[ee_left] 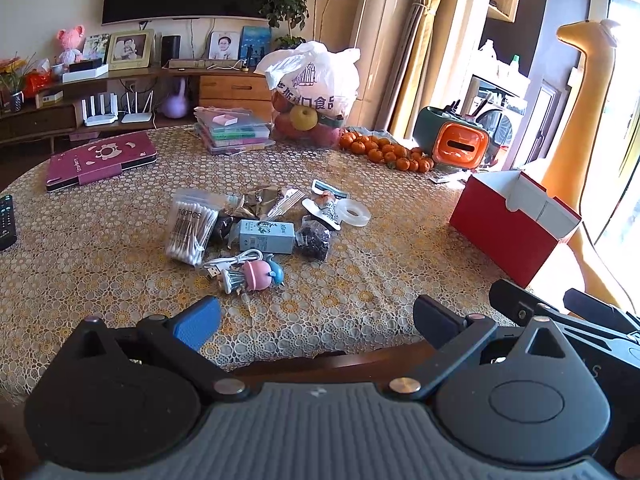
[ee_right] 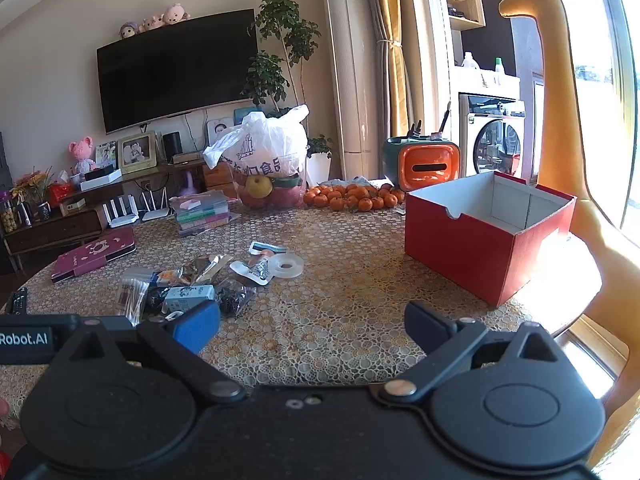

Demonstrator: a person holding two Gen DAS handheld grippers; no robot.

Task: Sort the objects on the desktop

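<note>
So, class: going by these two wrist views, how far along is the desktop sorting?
Done: nothing visible; the red box looks empty as far as its interior shows. In hand: nothing; the left gripper and right gripper are both open near the table edge. Left: the whole pile, including the cotton swab bag, tape roll, small blue-green carton and white cable.

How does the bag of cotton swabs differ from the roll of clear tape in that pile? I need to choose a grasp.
The cotton swab bag is a soft, oblong pouch packed with white sticks; the tape roll is a rigid, see-through ring lying flat. The bag looks larger and sits at the pile's left edge; the tape sits at its right edge, nearer the red box. Both rest on the tablecloth, untouched.
</note>
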